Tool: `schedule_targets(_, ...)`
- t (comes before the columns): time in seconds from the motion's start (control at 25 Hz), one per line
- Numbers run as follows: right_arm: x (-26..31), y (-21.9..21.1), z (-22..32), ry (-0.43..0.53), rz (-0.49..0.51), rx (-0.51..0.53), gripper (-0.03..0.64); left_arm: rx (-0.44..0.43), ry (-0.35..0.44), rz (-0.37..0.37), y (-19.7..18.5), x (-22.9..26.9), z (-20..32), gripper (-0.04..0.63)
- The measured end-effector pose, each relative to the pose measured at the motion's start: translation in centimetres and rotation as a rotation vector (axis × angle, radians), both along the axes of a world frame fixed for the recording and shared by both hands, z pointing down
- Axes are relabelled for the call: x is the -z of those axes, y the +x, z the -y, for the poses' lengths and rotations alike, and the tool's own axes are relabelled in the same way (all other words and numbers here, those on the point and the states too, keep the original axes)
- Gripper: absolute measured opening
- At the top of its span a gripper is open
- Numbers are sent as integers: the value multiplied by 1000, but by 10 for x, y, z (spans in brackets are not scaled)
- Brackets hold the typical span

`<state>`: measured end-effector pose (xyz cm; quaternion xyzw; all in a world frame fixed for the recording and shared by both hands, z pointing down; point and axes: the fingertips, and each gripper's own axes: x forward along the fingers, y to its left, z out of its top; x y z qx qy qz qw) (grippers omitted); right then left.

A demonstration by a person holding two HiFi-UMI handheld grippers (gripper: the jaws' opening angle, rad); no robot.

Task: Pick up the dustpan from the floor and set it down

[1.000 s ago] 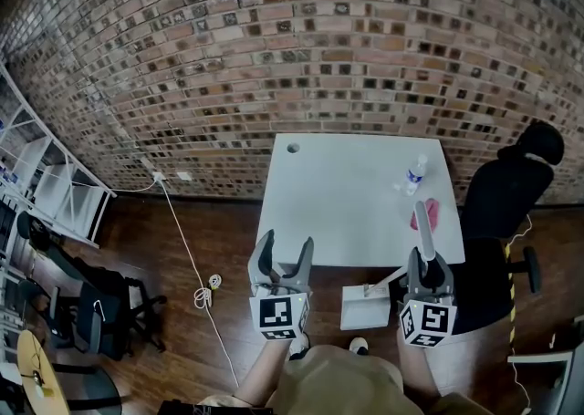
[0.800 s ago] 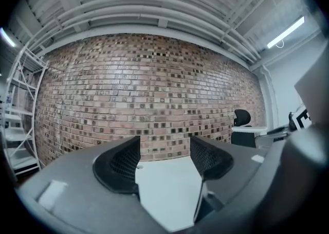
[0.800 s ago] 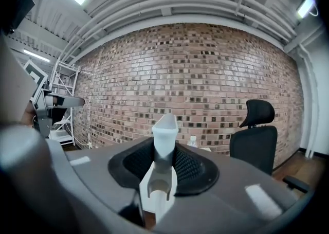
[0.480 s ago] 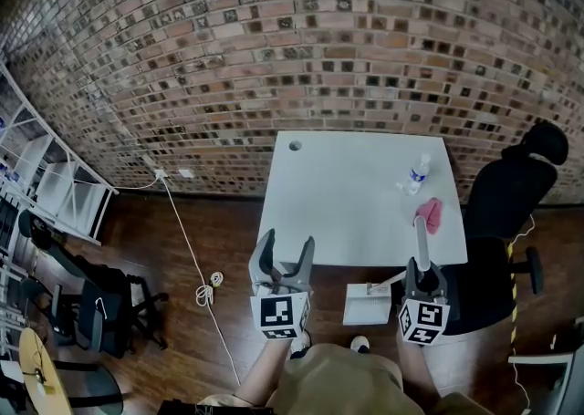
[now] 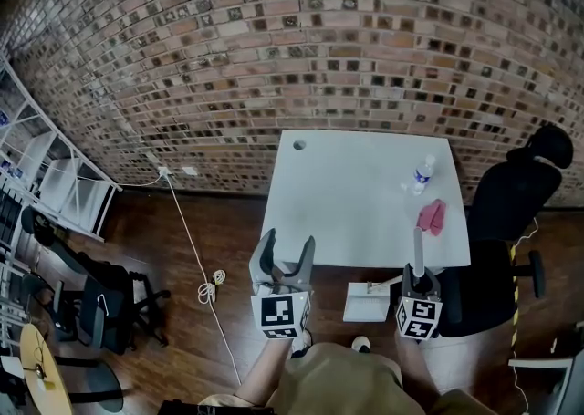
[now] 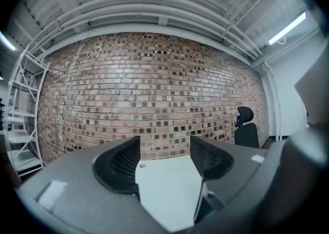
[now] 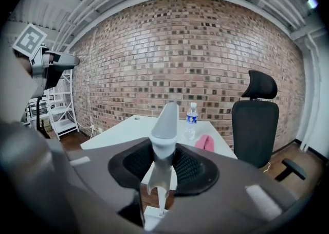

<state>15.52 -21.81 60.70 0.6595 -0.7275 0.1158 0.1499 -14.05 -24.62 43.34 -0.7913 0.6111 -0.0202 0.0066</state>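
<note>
Wood floor (image 5: 228, 258) before the white worktop (image 5: 351, 194) is open leftward as far as a white cable (image 5: 187, 240), while a black chair (image 5: 506, 199) closes off the right side. Dustpan (image 5: 365, 303) is low, just off the worktop's near edge, floor contact not determinable; its white pan is down and its long grey handle rises away over that edge. Right tongs (image 5: 418, 284) are clenched on the handle, and left tongs (image 5: 285, 263) stand released and empty beside them.

Grey left claw (image 5: 287, 247), grey right claw (image 5: 418, 269), black-white marker cubes (image 5: 280, 313), khaki clothing (image 5: 338, 386)
</note>
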Motion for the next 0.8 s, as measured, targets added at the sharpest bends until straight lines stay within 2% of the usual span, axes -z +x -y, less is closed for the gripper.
schedule_targets(0.56,-113,-1,10,-217,-41,41,115,11,-7,15,-1,-2,-2,282)
schedule_targets(0.8,-145,2,17,-281,-39,21,115,21,-18,17,-3,-5,-1,281)
